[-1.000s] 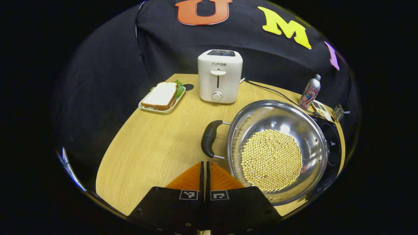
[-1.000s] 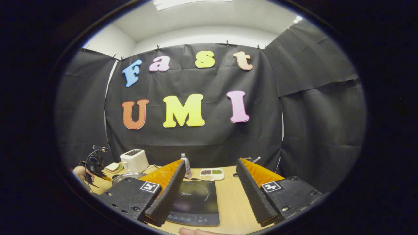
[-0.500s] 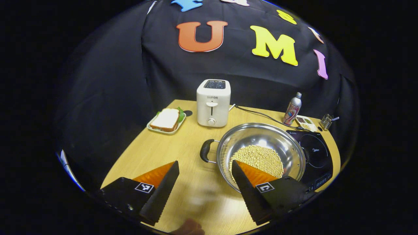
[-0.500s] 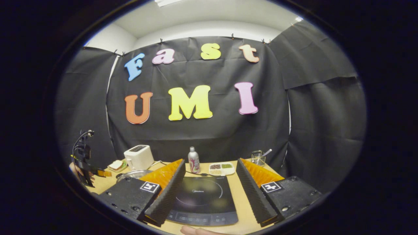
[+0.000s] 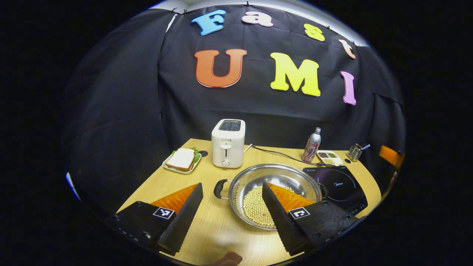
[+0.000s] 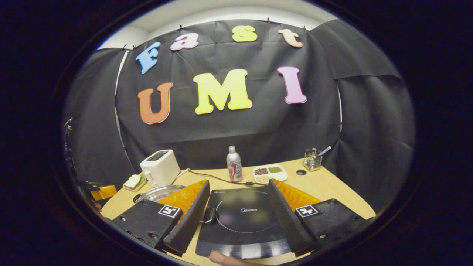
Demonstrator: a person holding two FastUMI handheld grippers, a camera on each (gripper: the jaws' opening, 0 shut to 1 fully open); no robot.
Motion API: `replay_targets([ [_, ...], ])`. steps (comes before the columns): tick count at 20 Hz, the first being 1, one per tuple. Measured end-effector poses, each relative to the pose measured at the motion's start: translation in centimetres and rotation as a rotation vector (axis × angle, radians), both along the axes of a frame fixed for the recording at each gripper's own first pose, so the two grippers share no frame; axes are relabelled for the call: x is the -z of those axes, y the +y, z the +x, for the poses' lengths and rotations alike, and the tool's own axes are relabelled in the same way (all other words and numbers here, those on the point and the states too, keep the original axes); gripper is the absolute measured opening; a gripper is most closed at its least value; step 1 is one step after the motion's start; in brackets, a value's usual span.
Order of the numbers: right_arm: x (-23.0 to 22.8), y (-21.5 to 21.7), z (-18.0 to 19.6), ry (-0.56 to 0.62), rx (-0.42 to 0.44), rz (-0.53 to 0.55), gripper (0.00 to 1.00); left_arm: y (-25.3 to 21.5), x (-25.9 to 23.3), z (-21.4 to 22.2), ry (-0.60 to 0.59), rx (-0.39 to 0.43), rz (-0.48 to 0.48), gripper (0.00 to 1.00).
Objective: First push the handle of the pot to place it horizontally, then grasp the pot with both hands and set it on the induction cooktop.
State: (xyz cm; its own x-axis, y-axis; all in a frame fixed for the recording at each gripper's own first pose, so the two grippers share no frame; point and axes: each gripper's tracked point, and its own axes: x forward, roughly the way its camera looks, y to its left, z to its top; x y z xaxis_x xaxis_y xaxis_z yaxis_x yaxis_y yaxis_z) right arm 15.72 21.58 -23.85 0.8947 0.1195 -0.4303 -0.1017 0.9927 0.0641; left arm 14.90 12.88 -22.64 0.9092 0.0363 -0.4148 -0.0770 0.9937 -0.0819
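The steel pot [image 5: 274, 194] of soybeans [image 5: 255, 208] sits just left of the induction cooktop [image 5: 338, 186]. Probably heavy and slick-walled; grip its black side handles [image 5: 220, 188]. Left gripper [image 5: 232, 216] and right gripper [image 6: 239, 218] both gape, holding nothing.

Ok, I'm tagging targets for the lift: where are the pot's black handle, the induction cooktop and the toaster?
pot's black handle [image 5: 219, 188], left gripper view, on its curved grip.
induction cooktop [image 6: 245, 216], right gripper view, on its glass top.
toaster [image 5: 227, 148], left gripper view, on its front face.
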Motion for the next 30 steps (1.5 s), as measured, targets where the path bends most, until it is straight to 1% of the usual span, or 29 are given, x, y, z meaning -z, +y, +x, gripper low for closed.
replay_targets([
  [1,0.9,0.8,0.4,0.019,-0.006,-0.006,0.96,-0.2,-0.2,0.3,-0.01,0.01,-0.005,0.97],
  [3,2.5,2.1,1.3,0.05,-0.01,-0.024,0.96,0.0,-0.1,1.3,-0.023,0.004,-0.001,0.96],
  [5,4.7,3.5,2.1,0.095,-0.016,-0.027,0.96,0.0,0.9,2.4,-0.012,0.021,0.01,0.97],
  [7,7.2,4.8,2.7,0.147,-0.021,-0.034,0.96,1.0,3.2,3.4,0.034,0.027,0.038,0.97],
  [9,9.6,5.5,3.5,0.182,-0.026,-0.086,0.96,2.0,5.1,4.4,0.087,0.011,0.066,0.97],
  [10,10.7,5.8,3.9,0.199,-0.026,-0.112,0.96,2.3,6.2,4.9,0.114,0.008,0.065,0.97],
  [11,11.6,6.0,4.1,0.214,-0.028,-0.127,0.99,2.4,7.0,5.3,0.134,0.009,0.058,0.96],
  [12,12.6,6.3,4.1,0.235,-0.03,-0.128,0.99,2.5,7.8,5.7,0.153,0.015,0.054,0.96],
  [13,13.5,6.7,4.0,0.262,-0.034,-0.121,0.96,2.8,8.6,6.0,0.172,0.015,0.058,0.96],
  [14,14.1,7.1,3.9,0.283,-0.042,-0.117,0.96,3.1,9.3,6.2,0.19,0.015,0.063,0.97],
  [15,14.5,7.3,3.9,0.293,-0.045,-0.121,0.99,3.1,9.7,6.5,0.2,0.018,0.068,0.97],
  [16,14.9,7.4,3.9,0.309,-0.044,-0.126,0.96,3.1,10.0,6.8,0.211,0.023,0.068,0.97],
  [17,15.5,7.6,3.5,0.331,-0.047,-0.126,0.99,3.1,10.5,7.1,0.227,0.031,0.063,0.97],
  [18,15.9,7.8,3.3,0.35,-0.052,-0.124,0.99,3.0,11.0,7.2,0.239,0.037,0.058,0.97],
  [20,16.4,7.6,3.1,0.37,-0.045,-0.129,0.96,3.1,12.4,8.1,0.261,0.049,0.051,0.96],
  [21,16.8,7.7,3.1,0.38,-0.042,-0.128,0.99,3.0,13.0,8.2,0.282,0.054,0.044,0.96],
  [22,17.2,7.9,3.0,0.397,-0.041,-0.123,0.99,3.0,13.6,8.3,0.301,0.06,0.04,0.96],
  [23,17.6,8.0,2.8,0.411,-0.041,-0.118,0.96,3.0,14.1,8.7,0.319,0.068,0.045,0.97],
  [25,18.7,9.0,2.2,0.464,-0.063,-0.087,0.96,3.2,15.1,9.1,0.359,0.084,0.058,0.96],
  [26,19.4,9.2,1.5,0.508,-0.067,-0.086,0.98,3.2,15.5,9.1,0.377,0.094,0.062,0.94],
  [27,19.1,9.1,2.0,0.47,-0.071,-0.087,0.94,3.0,15.8,9.3,0.386,0.104,0.058,0.77],
  [28,19.4,9.5,1.6,0.507,-0.084,-0.087,0.9,2.5,16.1,9.3,0.398,0.111,0.03,0.84],
  [29,19.1,9.4,1.8,0.494,-0.079,-0.081,0.87,2.2,16.2,9.3,0.407,0.114,0.007,0.75],
  [30,19.1,9.3,1.7,0.505,-0.084,-0.092,0.77,2.2,16.3,9.5,0.406,0.113,-0.003,0.72],
])
